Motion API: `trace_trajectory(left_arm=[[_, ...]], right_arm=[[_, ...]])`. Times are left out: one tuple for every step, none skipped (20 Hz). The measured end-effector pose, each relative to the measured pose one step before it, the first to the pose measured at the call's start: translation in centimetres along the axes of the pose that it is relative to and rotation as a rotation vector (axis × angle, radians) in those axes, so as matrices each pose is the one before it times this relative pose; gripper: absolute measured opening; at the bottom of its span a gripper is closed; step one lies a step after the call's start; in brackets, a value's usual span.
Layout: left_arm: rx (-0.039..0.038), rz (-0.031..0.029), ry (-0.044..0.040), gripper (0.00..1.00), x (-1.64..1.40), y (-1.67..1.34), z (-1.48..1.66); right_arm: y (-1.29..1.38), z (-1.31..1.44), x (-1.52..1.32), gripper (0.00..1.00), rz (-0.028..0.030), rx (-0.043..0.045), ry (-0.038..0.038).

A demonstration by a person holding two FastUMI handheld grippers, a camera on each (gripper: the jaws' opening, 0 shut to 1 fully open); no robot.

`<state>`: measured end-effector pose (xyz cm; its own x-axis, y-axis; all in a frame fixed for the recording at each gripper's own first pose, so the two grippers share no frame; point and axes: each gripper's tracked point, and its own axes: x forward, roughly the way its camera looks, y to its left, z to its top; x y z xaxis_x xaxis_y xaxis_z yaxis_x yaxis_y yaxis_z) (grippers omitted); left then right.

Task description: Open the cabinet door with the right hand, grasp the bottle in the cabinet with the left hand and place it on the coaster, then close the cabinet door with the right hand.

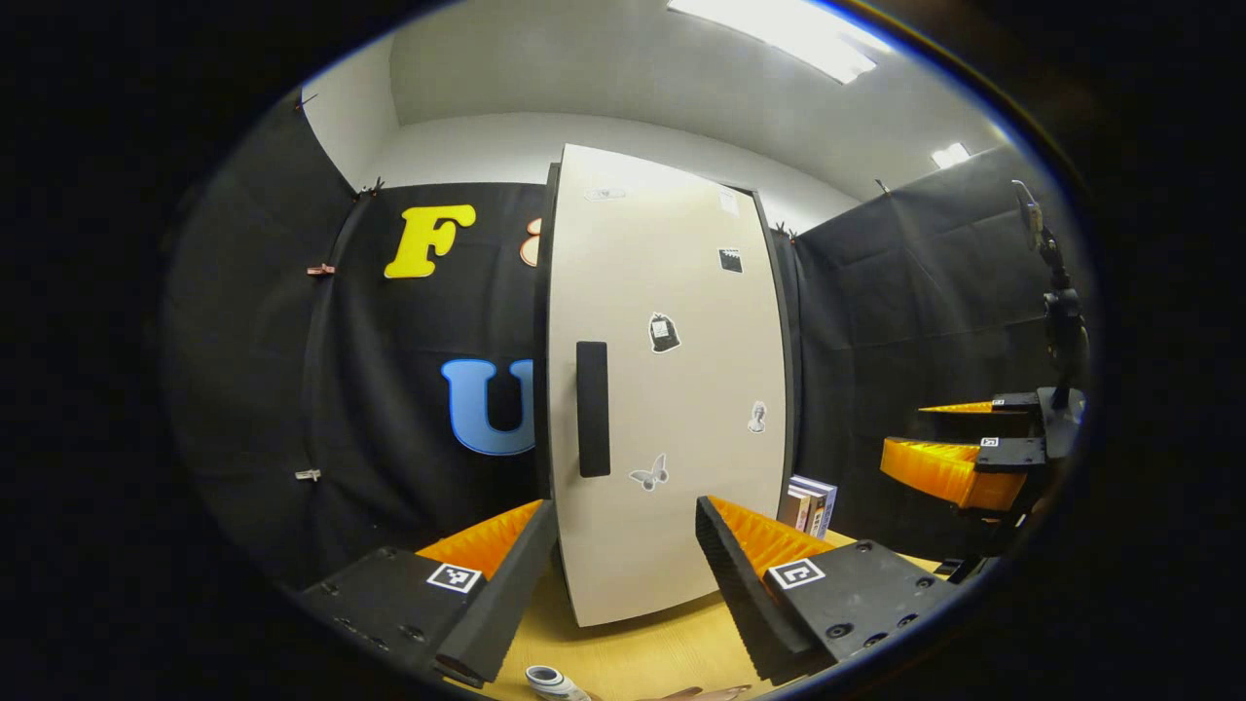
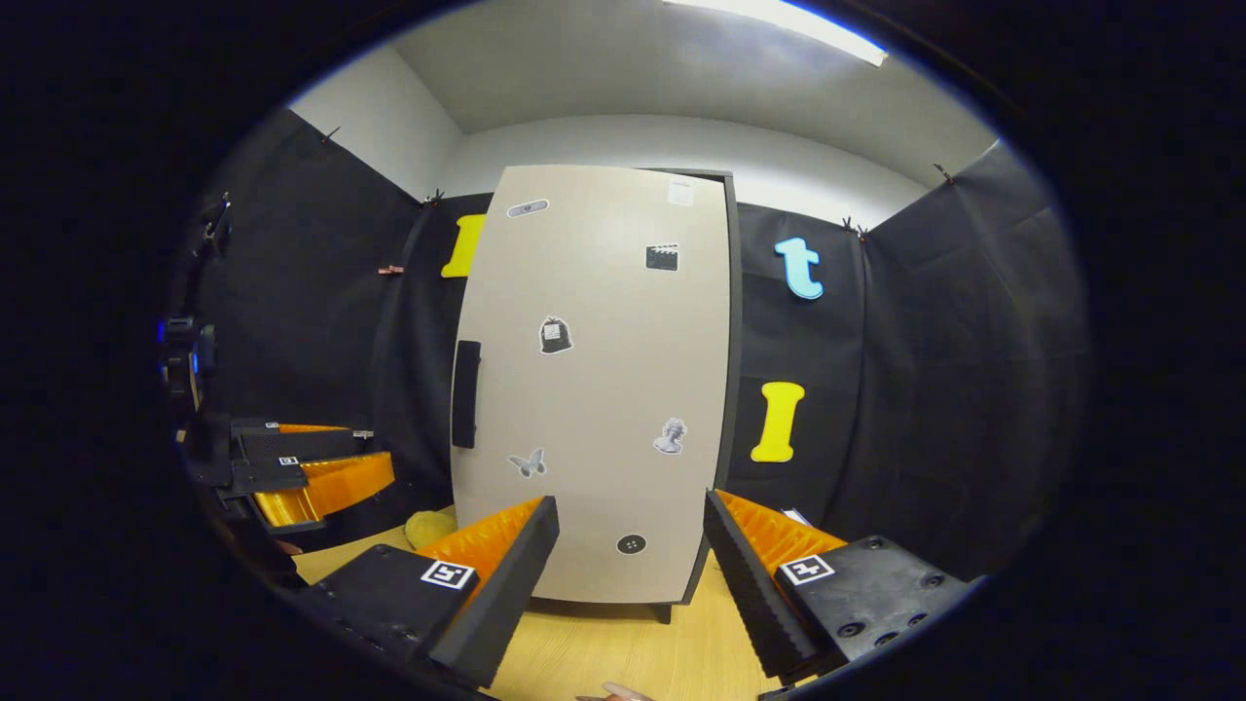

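cabinet door point(image 1: 672, 389) stands shut in front of you, a tall pale panel on the wooden desk point(image 1: 642, 652), and the bottle cannot be seen from either camera. in the left gripper view your left tool point(image 1: 623, 584) hangs released, its two fingers spread wide with nothing between them, pointed at the lower part of the door and not touching it. the dark upright handle point(image 1: 592, 409) sits near the door's left edge, above and between those fingers. small stickers dot the panel, among them a butterfly point(image 1: 648, 474) just right of the handle's lower end. a few books point(image 1: 808, 504) stand on the desk beside the cabinet's right side. far to the right in that view you can see your right tool point(image 1: 959, 443), well apart from the cabinet, its fingers parted. in the right gripper view your right tool point(image 2: 628, 584) is likewise released, fingers wide, empty, aimed at the bottom of the door and clear of it; the handle point(image 2: 466, 393) lies up and to the left of the gap. a small yellow object point(image 2: 428, 527) rests on the desk at the cabinet's left foot; i cannot tell what it is. at the lower edge of the left gripper view a small round pale thing point(image 1: 553, 681) lies on the desk, too cut off to identify.
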<state>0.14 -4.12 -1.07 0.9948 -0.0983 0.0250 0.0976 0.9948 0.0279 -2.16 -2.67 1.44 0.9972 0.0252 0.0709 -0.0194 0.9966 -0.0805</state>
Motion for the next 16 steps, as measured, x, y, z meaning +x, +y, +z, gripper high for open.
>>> trace_trajectory(left_arm=[[-0.00307, 0.01252, 0.00184, 0.91, -0.361, 0.306, -0.037], [-0.00376, 0.01082, 0.00192, 0.91, -0.293, 0.275, -0.081], [-0.00294, 0.00975, 0.00196, 0.91, -0.307, 0.226, -0.063], [-0.00142, 0.01055, 0.00194, 0.91, -0.321, 0.321, -0.009], [0.00247, 0.00892, 0.00077, 0.91, -0.204, 0.221, 0.059], [0.00396, 0.00986, -0.00124, 0.91, -0.102, 0.301, 0.08], [0.00269, 0.00522, -0.00107, 0.91, -0.112, 0.145, 0.104], [0.00017, 0.00262, -0.00099, 0.91, -0.055, 0.031, -0.036], [-0.00125, -0.00059, -0.00183, 0.91, 0.003, 0.043, 0.117], [-0.00055, 0.00105, 0.00005, 0.92, 0.023, 0.023, 0.005], [-0.00055, 0.00199, 0.00096, 0.92, 0.079, 0.027, 0.048], [-0.00273, -0.00048, 0.00223, 0.92, 0.003, 0.02, -0.174], [-0.0042, -0.00394, 0.00362, 0.92, 0.068, -0.118, -0.083], [-0.00172, -0.00278, 0.00216, 0.91, 0.111, -0.067, -0.149], [-0.00082, -0.0015, -0.00014, 0.92, -0.003, -0.012, -0.051], [-0.00321, -0.0027, -0.00517, 0.92, -0.028, -0.04, 0.051]], right_arm=[[0.267, 0.038, 0.204, 0.98, 0.01391, 0.00881, 0.00021], [0.351, 0.049, 0.139, 0.97, 0.01356, 0.00912, -0.00259], [0.347, 0.094, 0.145, 0.97, 0.01435, 0.00556, -0.0041], [0.312, 0.129, 0.149, 0.97, 0.0132, -0.00218, -0.00507], [0.091, 0.069, 0.154, 0.98, 0.0066, -0.00806, -0.0047], [-0.008, 0.122, 0.164, 0.98, 0.00086, -0.00915, -0.00487], [0.185, 0.056, 0.081, 0.98, 0.00392, -0.00625, -0.00295], [0.157, 0.12, 0.124, 0.98, 0.0051, -0.00168, -0.00384], [0.047, 0.116, 0.054, 0.98, -0.00302, 0.00078, -0.00318], [-0.101, 0.053, -0.029, 0.98, -0.00547, 0.00478, -0.0006], [0.055, -0.037, 0.078, 0.98, 0.00052, 0.00619, 0.00317], [0.008, -0.008, -0.031, 0.98, 0.00094, 0.00531, 0.00265], [-0.13, 0.036, -0.082, 0.98, -0.00401, 0.00329, 0.00066], [-0.23, 0.057, -0.112, 0.98, -0.00664, 0.0016, -0.00067], [-0.155, -0.118, -0.182, 0.98, -0.00515, -0.00055, 0.00389], [-0.086, -0.043, -0.106, 0.98, -0.00385, -0.00273, 0.00282]])
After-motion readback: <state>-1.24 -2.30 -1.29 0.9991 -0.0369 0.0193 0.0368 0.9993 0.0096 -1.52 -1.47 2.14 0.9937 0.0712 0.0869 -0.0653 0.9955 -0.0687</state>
